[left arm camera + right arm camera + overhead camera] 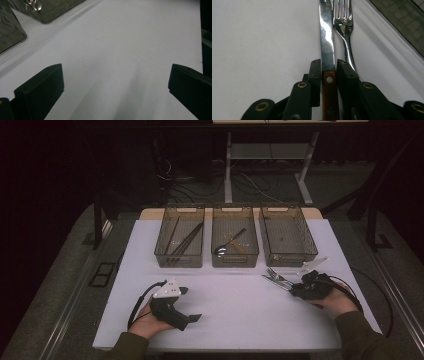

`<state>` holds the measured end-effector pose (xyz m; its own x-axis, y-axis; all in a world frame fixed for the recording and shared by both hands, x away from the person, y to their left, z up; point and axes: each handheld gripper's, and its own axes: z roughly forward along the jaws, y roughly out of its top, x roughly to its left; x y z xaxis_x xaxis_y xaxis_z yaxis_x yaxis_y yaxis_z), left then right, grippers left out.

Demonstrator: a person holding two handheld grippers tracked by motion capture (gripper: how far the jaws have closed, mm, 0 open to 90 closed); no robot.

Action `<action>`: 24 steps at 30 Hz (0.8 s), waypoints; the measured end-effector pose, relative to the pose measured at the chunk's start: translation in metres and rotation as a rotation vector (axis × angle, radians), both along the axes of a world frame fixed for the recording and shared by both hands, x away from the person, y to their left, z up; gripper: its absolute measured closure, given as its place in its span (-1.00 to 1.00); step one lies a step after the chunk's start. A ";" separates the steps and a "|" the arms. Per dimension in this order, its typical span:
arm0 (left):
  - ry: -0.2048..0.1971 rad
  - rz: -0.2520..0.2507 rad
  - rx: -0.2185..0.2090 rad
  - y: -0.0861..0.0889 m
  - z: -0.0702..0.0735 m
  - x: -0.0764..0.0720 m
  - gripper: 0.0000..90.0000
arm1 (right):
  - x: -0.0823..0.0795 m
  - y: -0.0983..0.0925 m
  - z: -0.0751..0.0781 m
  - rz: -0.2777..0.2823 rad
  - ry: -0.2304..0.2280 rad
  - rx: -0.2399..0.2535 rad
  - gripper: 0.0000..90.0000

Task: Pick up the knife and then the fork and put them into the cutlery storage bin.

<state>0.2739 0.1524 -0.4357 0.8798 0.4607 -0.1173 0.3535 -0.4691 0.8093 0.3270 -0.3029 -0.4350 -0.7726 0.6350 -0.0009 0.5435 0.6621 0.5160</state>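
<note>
Item: wood-handled knife point(327, 53), lying on the white table point(235, 312) just beside a fork point(344, 30), near the right-hand bin point(288, 236). Your right gripper point(329, 71) has its jaws narrowed onto the handle; your left gripper point(115, 82) rests wide and empty. Lift straight and slowly, so the fork stays behind.
</note>
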 end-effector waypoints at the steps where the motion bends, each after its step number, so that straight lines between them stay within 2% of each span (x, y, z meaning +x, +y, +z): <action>1: 0.000 0.000 -0.001 0.000 0.000 0.000 -1.00 | 0.000 0.000 0.000 0.005 0.000 -0.001 0.62; 5: 0.001 -0.001 0.004 0.000 -0.001 0.001 -1.00 | 0.003 0.003 0.001 0.016 0.016 -0.021 0.60; 12: 0.002 0.000 0.002 -0.001 -0.001 0.001 -1.00 | 0.016 0.013 0.007 0.064 0.094 -0.113 0.60; 16: 0.003 -0.006 0.007 -0.002 -0.001 0.001 -1.00 | 0.023 0.021 0.010 0.094 0.132 -0.184 0.60; 21: 0.003 -0.004 0.005 -0.001 -0.001 0.001 -1.00 | 0.033 0.035 0.013 0.113 0.207 -0.283 0.66; 24: 0.003 -0.005 0.007 -0.001 -0.001 0.001 -1.00 | 0.035 0.040 0.014 0.118 0.223 -0.323 0.72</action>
